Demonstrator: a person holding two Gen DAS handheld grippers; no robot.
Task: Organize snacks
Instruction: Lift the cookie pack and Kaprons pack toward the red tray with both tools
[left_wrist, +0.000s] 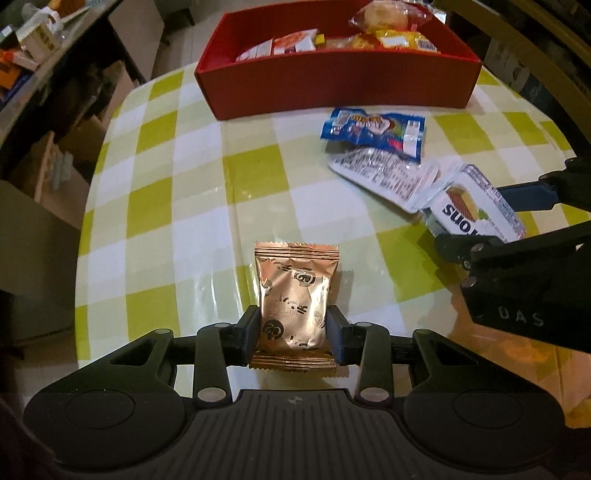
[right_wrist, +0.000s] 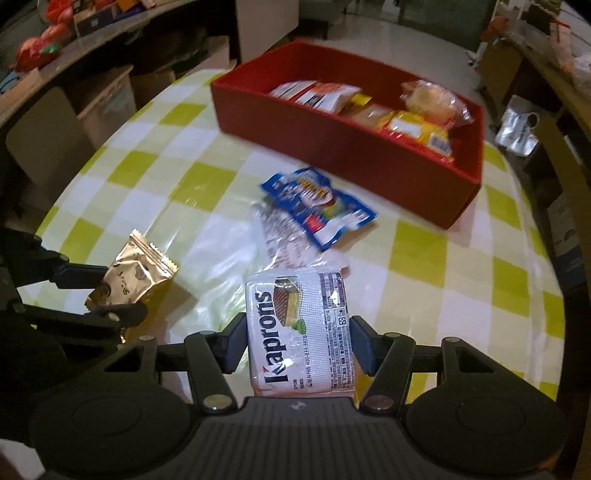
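While both tools hold a snack, the red box (left_wrist: 332, 85) lies ahead of each.

I have the gold pouch (left_wrist: 293, 295) pinched between the left tool (left_wrist: 291, 330) pads, its long axis running straight toward the box, above the bench (left_wrist: 166, 184). My right tool (right_wrist: 297, 343) grips the white wafer pack (right_wrist: 301, 332), likewise pointing boxward. The blue packet (right_wrist: 319, 205) and a clear wrapper (right_wrist: 277, 236) lie between my tools and the box, nearer my right. I judge both loads need carrying forward over its near wall.
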